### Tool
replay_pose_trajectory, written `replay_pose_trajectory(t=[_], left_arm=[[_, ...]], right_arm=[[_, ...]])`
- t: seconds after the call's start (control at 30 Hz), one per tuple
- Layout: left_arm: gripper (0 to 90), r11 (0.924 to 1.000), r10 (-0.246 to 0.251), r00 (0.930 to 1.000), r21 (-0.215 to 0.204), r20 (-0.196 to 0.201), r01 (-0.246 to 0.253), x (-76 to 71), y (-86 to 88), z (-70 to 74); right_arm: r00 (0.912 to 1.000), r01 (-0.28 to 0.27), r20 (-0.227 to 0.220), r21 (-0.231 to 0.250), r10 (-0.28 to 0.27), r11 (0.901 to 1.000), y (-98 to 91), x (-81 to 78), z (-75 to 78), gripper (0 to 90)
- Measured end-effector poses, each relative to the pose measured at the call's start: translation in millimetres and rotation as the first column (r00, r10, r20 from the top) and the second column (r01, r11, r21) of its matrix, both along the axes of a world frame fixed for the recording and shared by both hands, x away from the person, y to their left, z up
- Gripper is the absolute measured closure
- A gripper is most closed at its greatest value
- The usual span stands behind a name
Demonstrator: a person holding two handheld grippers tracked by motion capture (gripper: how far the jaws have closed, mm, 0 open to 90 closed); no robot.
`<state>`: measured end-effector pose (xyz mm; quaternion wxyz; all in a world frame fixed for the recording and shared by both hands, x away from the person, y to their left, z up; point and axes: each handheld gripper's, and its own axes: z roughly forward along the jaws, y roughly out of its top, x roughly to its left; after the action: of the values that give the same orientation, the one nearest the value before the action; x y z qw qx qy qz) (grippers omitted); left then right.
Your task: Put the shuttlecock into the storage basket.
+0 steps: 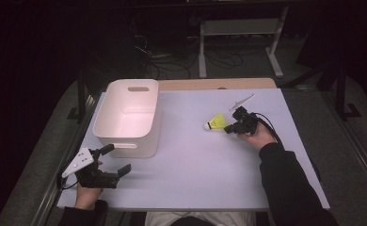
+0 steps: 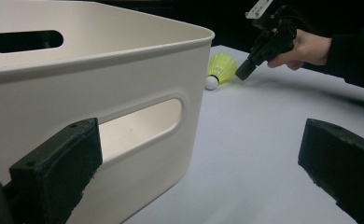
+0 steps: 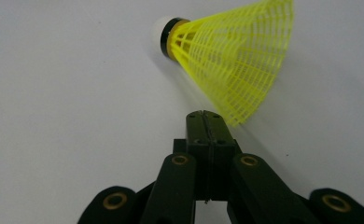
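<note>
A yellow shuttlecock with a white cork tip lies on its side on the pale table, right of centre. My right gripper is shut, its jaws pressed flat together with nothing between them. In the right gripper view its tip sits at the rim of the shuttlecock's mesh skirt; whether they touch I cannot tell. My left gripper stands open near the front left, just before the white bin. In the left gripper view its jaws stand wide apart with the bin's handle wall behind the left one.
The bin has handle slots and looks empty inside. A wooden strip runs along the table's far edge. A hand and dark sleeve reach in from the lower right. Cables and a metal frame lie on the floor beyond.
</note>
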<state>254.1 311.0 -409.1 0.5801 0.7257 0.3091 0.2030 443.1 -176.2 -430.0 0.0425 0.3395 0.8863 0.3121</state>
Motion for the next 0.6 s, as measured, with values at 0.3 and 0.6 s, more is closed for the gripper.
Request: replay_pose_trajectory(t=[0.3, 0.6], left_arm=[[0.0, 1.0000, -0.002, 1.0000, 0.000, -0.002, 0.002, 0.2, -0.3, -0.2], [0.0, 1.0000, -0.004, 1.0000, -0.002, -0.003, 0.004, 0.2, -0.4, -0.2]], right_arm=[[1.0000, -0.005, -0.007, -0.007, 0.005, 1.0000, 2.6, 10.8, 0.2, 88.7], [0.9998, 0.002, -0.018, -0.002, -0.002, 1.0000, 2.7, 25.4, -2.6, 88.7]])
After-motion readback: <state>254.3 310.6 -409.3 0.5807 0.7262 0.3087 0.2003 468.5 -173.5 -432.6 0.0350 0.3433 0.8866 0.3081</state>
